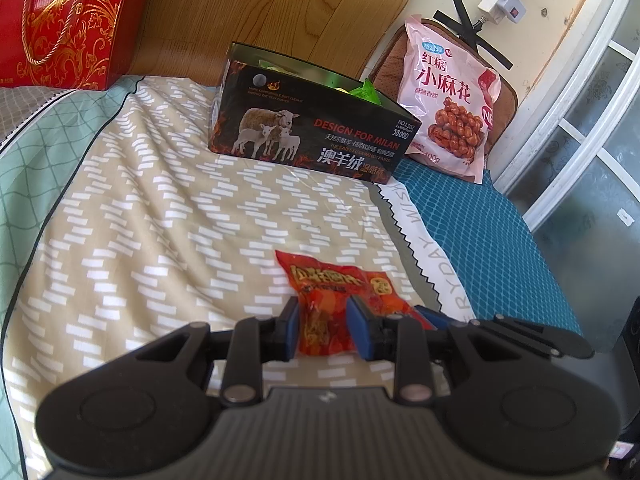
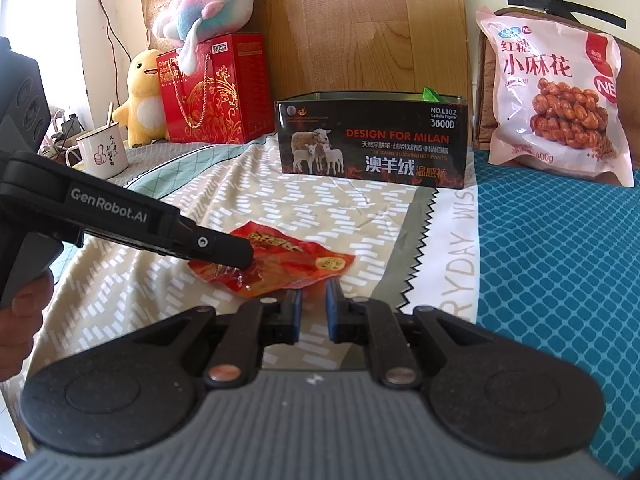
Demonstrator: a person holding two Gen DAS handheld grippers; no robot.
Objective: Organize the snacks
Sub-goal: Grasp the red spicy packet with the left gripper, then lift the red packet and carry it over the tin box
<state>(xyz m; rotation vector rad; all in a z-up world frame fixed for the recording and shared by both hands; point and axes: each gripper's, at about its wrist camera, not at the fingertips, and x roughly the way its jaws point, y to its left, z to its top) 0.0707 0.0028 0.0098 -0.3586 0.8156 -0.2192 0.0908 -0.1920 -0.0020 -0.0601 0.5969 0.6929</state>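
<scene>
**Red packet pinched on the bedspread, box waiting behind**

Left gripper (image 1: 322,330) sits low over the red packet (image 1: 332,304). Its blue pads flank the packet's near end with the foil bunched between them; jaws narrow, closed on the packet. From the right wrist view the same gripper (image 2: 240,258) comes in from the left, its tip resting on the packet's (image 2: 280,264) left part.

Right gripper (image 2: 314,308) sits just behind the packet's near edge. Jaws nearly together, only a thin gap between the pads. Whether a corner of foil is caught in them I cannot tell; the tips touch or nearly touch the edge.

Packet lies flat on the patterned bedspread (image 1: 140,200), well short of the black box (image 1: 312,132). The box stands open at the top, something green (image 1: 366,92) showing inside. A big pink bag (image 1: 448,100) leans beside it on the blue cloth (image 1: 492,240).

Judgement on the step: lift and carry to the box.
- Grip is on crinkled foil, not the contents. Likely to slip; lift slowly and check the packet hangs steady.
- Raise it clear of the box wall before moving over, or the packet may catch the rim.
- Keep the right gripper out of the travel path.
- Release only once the packet is inside the opening.
</scene>
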